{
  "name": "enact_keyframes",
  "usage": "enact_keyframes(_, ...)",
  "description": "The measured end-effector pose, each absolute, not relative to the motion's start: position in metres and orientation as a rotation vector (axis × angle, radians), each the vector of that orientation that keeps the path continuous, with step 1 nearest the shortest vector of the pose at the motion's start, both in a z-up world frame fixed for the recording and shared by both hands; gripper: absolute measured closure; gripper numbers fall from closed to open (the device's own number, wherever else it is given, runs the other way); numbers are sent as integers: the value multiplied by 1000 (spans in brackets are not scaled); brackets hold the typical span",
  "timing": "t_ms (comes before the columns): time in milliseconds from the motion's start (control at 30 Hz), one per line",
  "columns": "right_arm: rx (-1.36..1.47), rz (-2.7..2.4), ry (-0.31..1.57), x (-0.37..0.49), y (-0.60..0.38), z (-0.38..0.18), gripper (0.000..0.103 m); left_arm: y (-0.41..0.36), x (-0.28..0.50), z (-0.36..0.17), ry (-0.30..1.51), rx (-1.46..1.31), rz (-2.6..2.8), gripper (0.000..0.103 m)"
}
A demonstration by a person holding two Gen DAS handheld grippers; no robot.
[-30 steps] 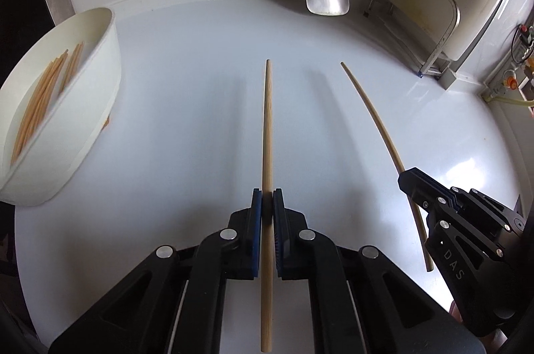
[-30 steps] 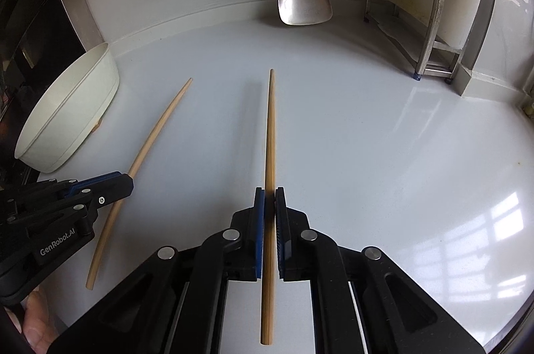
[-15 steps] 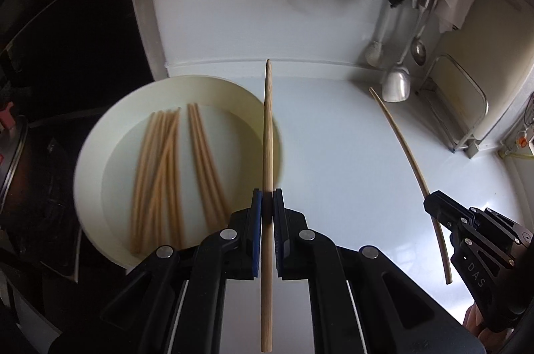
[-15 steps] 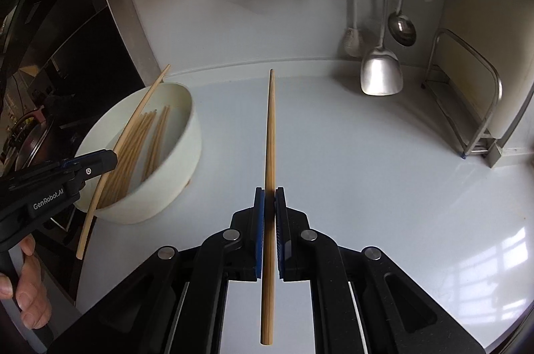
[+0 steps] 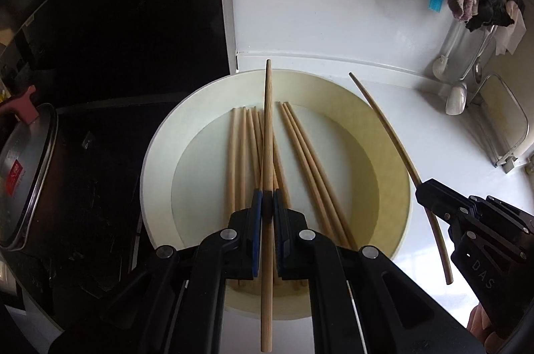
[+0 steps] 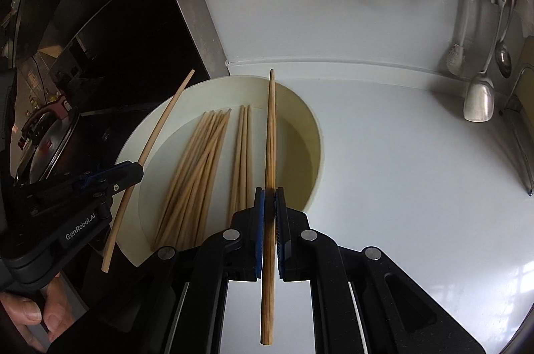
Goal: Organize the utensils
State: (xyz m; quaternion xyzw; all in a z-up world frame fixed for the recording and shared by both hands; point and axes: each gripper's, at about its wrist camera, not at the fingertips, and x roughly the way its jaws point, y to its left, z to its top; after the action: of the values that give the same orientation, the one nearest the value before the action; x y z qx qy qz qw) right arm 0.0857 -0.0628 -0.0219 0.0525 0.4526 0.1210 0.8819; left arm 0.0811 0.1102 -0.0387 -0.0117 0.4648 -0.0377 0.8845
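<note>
Both claws are clamping one smooth wooden chopstick each: left claw (image 5: 266, 204) hanging over the round cream bowl (image 5: 160, 140), right claw (image 6: 269, 199) over its 3 o'clock rim. More chopsticks (image 5: 300, 153) are lying loose inside, and the glossy white table (image 6: 417, 187) is sitting wide open at 3 o'clock.

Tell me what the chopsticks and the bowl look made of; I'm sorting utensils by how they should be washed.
Chopsticks: pale tan with fine lengthwise grain and a matt, unlacquered look, so probably bamboo or wood. Bowl: smooth cream-white walls with a soft sheen and a thick rim, probably plastic or melamine; glazed ceramic cannot be ruled out.
</note>
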Motion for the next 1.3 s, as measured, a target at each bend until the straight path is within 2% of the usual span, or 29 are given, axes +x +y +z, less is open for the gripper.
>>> enact_keyframes(333,114,266,1053,142,-23,-50,97,129,119,-73,1067,-28,-80,96)
enact_keyframes(700,78,284,1141,166,-7,-71,97,131,141,-99,1136,-29,-56,95)
enact_keyframes(767,73,281,1143,166,-8,-70,91,134,141,-99,1135,-36,-40,78)
enact_keyframes(800,78,279,1142,166,-10,-69,90,136,140,-96,1128,-44,-37,73)
enact_keyframes(833,83,276,1137,166,-11,-67,89,137,138,-94,1118,-46,-29,62)
enact_keyframes(867,84,271,1133,165,-13,-66,89,140,136,-90,1107,-48,-20,57)
enact_keyframes(933,82,262,1123,162,-18,-60,89,145,132,-84,1092,-52,-13,56)
enact_keyframes(1000,85,252,1112,156,-24,-55,84,148,128,-77,1083,-52,2,52)
enact_keyframes(1067,95,245,1102,149,-30,-48,77,152,121,-70,1065,-55,20,29)
enact_keyframes(1200,101,252,1078,133,-35,-38,70,156,108,-55,1026,-64,35,26)
enact_keyframes(1300,99,260,1070,122,-35,-32,59,157,101,-48,1017,-58,44,18)
